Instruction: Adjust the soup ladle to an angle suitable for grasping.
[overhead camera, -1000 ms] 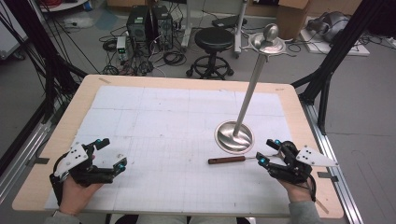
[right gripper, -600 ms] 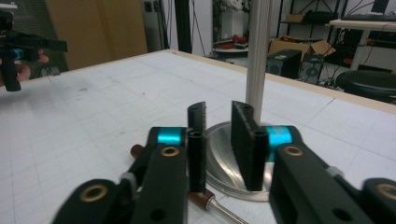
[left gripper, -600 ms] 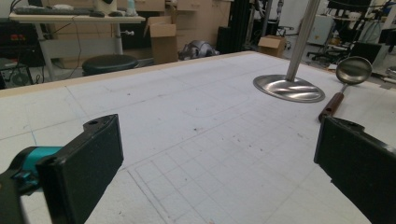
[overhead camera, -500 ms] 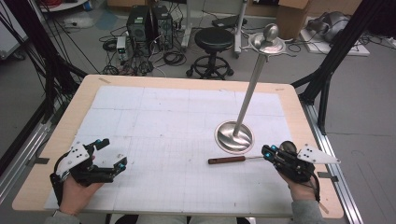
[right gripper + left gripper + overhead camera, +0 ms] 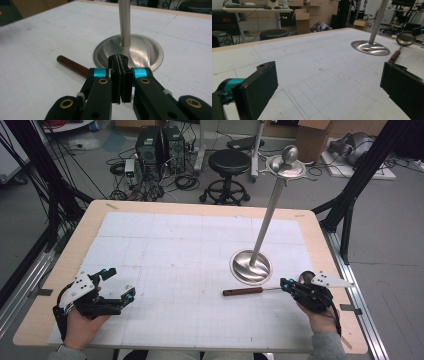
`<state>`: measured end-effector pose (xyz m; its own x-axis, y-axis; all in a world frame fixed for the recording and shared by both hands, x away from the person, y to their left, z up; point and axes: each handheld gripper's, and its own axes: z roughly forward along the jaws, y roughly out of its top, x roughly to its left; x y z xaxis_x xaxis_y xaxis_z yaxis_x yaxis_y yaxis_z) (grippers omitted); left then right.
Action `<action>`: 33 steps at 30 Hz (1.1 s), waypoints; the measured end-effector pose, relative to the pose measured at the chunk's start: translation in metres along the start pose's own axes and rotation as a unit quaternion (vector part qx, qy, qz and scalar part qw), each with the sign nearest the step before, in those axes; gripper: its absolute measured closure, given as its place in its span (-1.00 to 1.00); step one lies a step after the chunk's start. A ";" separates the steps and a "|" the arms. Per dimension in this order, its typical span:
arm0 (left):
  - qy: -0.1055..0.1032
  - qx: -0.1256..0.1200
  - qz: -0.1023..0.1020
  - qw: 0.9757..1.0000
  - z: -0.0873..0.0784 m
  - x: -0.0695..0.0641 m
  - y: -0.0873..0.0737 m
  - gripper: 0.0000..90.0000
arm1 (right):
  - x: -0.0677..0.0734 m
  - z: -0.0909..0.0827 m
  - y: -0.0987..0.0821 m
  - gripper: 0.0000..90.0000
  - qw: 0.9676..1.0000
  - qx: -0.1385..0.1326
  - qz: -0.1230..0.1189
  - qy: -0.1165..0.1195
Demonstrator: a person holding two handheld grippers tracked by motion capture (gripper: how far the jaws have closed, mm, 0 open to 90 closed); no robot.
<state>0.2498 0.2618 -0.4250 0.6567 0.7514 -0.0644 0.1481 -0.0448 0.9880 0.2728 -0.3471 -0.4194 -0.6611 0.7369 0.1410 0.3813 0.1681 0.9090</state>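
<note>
My right gripper (image 5: pixel 286 283) jaws just closed, clamped on the ladle (image 5: pixel 243 291) shaft; left gripper (image 5: pixel 119 285) wide apart, empty.

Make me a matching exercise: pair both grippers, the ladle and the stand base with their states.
1 left gripper
2 right gripper
3 ladle
4 stand base

A shiny round disc
B jaws wide apart
C brown handle lying on the mat
D jaws shut

Pairs: 1-B, 2-D, 3-C, 4-A.
The right gripper's jaws have just been closing, with the ladle's thin shaft between them.
</note>
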 end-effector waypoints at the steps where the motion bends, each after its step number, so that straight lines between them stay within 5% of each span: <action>1: 0.002 0.001 -0.001 1.000 0.000 0.000 0.000 -0.96 | -0.002 0.002 0.000 0.99 1.000 0.003 -0.004 -0.004; 6: 0.000 0.004 0.000 1.000 0.000 0.000 0.000 -0.96 | -0.009 0.010 -0.003 0.99 0.998 0.040 0.017 -0.042; 18: -0.001 0.006 0.000 1.000 0.001 0.000 -0.001 -0.96 | -0.019 0.019 -0.006 0.99 0.994 0.084 0.006 -0.075; 30: -0.003 0.010 -0.003 1.000 0.002 0.000 -0.001 -0.96 | -0.031 0.026 -0.007 0.99 0.992 0.095 0.039 -0.077; 33: -0.003 0.010 -0.003 1.000 0.002 0.000 -0.001 -0.96 | -0.032 0.028 -0.006 0.99 0.991 0.105 0.030 -0.078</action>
<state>0.2510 0.2609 -0.4265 0.6600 0.7479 -0.0707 0.1661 -0.0535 0.9847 0.3099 -0.3533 -0.4407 -0.5312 0.8393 0.1156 0.5542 0.2411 0.7967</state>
